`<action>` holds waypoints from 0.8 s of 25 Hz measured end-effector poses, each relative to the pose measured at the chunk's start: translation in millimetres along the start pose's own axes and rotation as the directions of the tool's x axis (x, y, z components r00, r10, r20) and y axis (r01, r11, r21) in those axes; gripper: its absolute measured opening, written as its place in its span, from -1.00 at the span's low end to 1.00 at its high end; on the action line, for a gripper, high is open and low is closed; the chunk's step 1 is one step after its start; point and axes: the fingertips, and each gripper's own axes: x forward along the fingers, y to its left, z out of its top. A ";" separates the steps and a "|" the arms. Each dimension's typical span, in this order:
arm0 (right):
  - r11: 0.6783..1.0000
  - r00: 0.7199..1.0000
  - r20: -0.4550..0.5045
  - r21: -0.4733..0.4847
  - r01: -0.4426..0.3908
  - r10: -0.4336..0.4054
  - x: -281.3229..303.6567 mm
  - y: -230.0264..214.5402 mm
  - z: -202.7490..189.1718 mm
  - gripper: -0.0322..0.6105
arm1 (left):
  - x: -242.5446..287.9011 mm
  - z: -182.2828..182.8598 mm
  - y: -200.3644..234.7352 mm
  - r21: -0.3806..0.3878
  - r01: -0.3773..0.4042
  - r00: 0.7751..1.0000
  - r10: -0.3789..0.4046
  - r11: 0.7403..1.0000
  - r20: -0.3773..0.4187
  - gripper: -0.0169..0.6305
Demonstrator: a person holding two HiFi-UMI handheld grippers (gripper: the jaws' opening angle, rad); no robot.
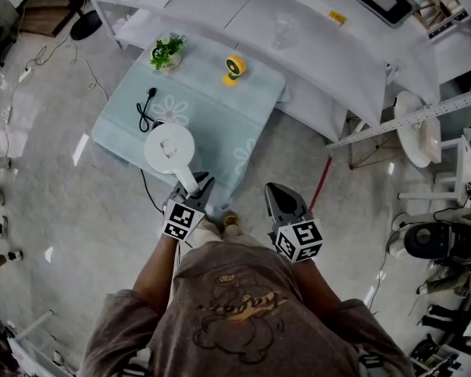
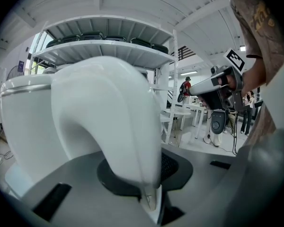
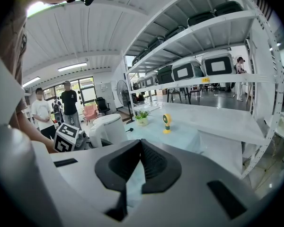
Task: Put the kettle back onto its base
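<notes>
your left gripper (image 1: pixel 198 185) is clamped on the handle (image 2: pixel 128 136) of the white electric kettle (image 1: pixel 169 148). in the left gripper view the curved handle fills the gap and both dark pads press against it, jaws partly closed around it. the kettle stands upright over the near left part of the pale blue table (image 1: pixel 212 108), close to the edge nearest you, lid up and handle pointing back toward you. from the head view you can't tell whether its underside rests on anything or hangs just above the tabletop, since the body hides what is under it. a black power cord (image 1: pixel 145 112) with its plug lies looped on the table just beyond the kettle and runs in toward the kettle's far edge. further back on the same table are a small potted plant (image 1: pixel 167 52) at the far left corner and a little yellow desk fan (image 1: pixel 234 67) to its right, both well apart from the kettle. your right gripper (image 1: pixel 275 188) is off the table's near right corner, over the floor, touching nothing. in the right gripper view its jaws are drawn together with nothing between them. a white shelf rack (image 1: pixel 322 45) stands behind the table.
</notes>
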 end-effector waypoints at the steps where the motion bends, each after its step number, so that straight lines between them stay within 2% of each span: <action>1: 1.000 1.000 0.000 0.000 0.001 -0.001 -0.5 -1.2 -0.6 -0.90 | 0.4 -0.8 -0.5 0.001 -0.006 1.000 0.006 1.000 0.002 -0.71; 8: 1.000 1.000 -0.015 0.005 -0.013 0.013 -0.7 -2.5 -6.3 -0.90 | 1.7 -6.5 -5.3 0.019 -0.017 1.000 0.017 1.000 0.001 -0.69; 15: 0.999 0.998 -0.029 -0.002 -0.047 0.046 3.7 1.8 -12.5 -0.90 | 0.9 -9.5 -2.1 -0.005 -0.060 0.998 0.060 0.998 -0.001 -0.69; 20: 0.997 0.996 -0.037 -0.014 -0.077 0.077 6.6 8.1 -14.0 -0.90 | -7.3 -18.0 -2.9 -0.023 -0.066 0.997 0.066 0.998 -0.035 -0.57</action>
